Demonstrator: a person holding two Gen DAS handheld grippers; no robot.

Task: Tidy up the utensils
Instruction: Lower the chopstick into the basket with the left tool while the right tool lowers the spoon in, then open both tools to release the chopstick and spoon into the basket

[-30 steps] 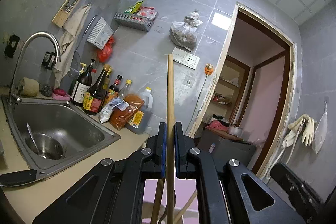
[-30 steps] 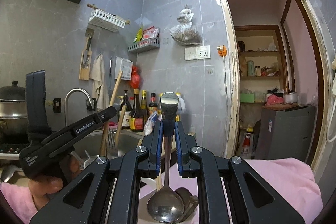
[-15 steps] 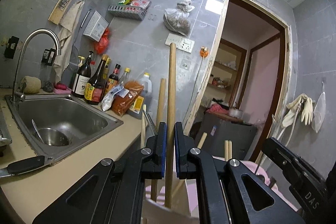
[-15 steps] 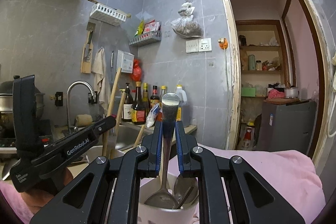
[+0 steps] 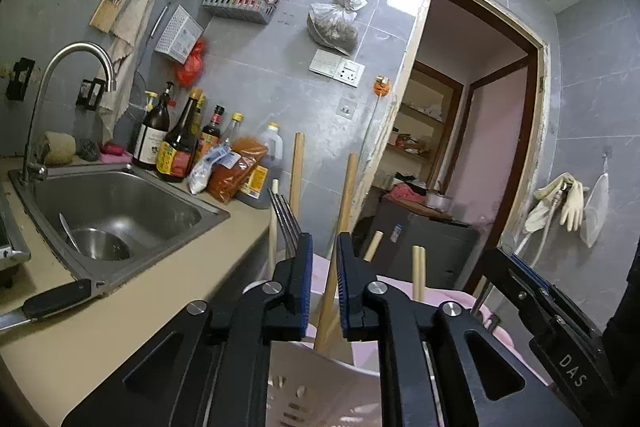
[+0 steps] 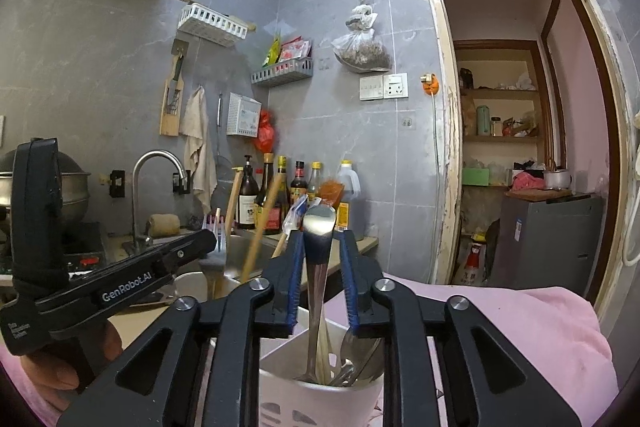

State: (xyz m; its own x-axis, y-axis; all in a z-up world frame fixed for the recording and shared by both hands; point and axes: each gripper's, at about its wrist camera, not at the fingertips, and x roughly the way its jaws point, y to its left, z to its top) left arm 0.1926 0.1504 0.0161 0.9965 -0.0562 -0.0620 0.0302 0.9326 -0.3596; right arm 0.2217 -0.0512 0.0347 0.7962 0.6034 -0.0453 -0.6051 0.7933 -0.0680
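A pale pink perforated plastic utensil holder [image 6: 320, 399] stands directly below the right tool [image 6: 320, 251], holding a long steel spoon [image 6: 318, 267] upright, handle end up, among other steel spoons [image 6: 360, 351] and pale chopsticks [image 6: 325, 351]. The right tool's blue-padded jaws stand slightly parted on either side of the spoon's handle, with a sliver of gap on each side, so the spoon rests in the holder rather than in a grip. In the left wrist view, the left tool [image 5: 322, 267] is likewise narrowly parted above a second pale perforated holder [image 5: 320, 383], a round wooden stick [image 5: 340, 227] rising between its pads without clear contact. Beside it stand more wooden handles [image 5: 297, 171] and a steel fork [image 5: 286, 219], tines up. Further left, a stainless steel sink [image 5: 116, 211] set in the beige worktop [image 5: 132, 315] contains a steel bowl [image 5: 100, 245] with a utensil leaning in it. A black-handled knife [image 5: 52, 301] lies on the worktop near the sink's front corner. Sauce bottles and packets [image 5: 200, 151] crowd the worktop's back edge against the grey tiled wall. Bare worktop stretches between the sink and the left tool. An open wooden doorway [image 6: 512, 115] lies to the right.
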